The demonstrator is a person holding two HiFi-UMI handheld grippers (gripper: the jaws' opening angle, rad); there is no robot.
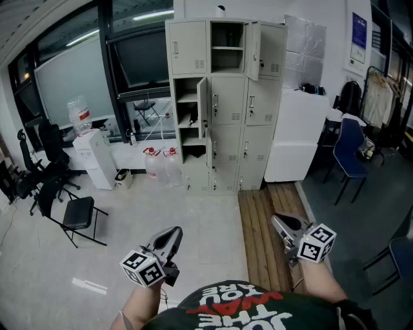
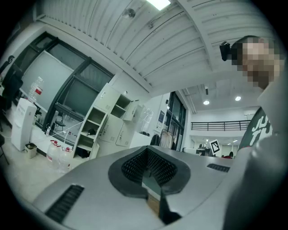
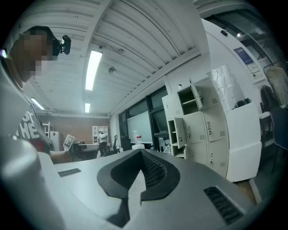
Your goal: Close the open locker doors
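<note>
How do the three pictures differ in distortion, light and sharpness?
Head view: mild wide-angle bending, even soft light, the lockers sharp, and a lamp reflection streaking the window. Left gripper view: strong fisheye with black corners, and the ceiling lamp burnt out to white at the top edge. Right gripper view: the same fisheye, the long lamp glaring, and the lockers leaning and small.

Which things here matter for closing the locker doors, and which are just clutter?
For the job:
- lockers
- open top door
- open left-column door
- left gripper and right gripper, jaws shut on both, nothing held

Lying about:
- water dispenser
- water jugs
- folding chair
- blue chair
</note>
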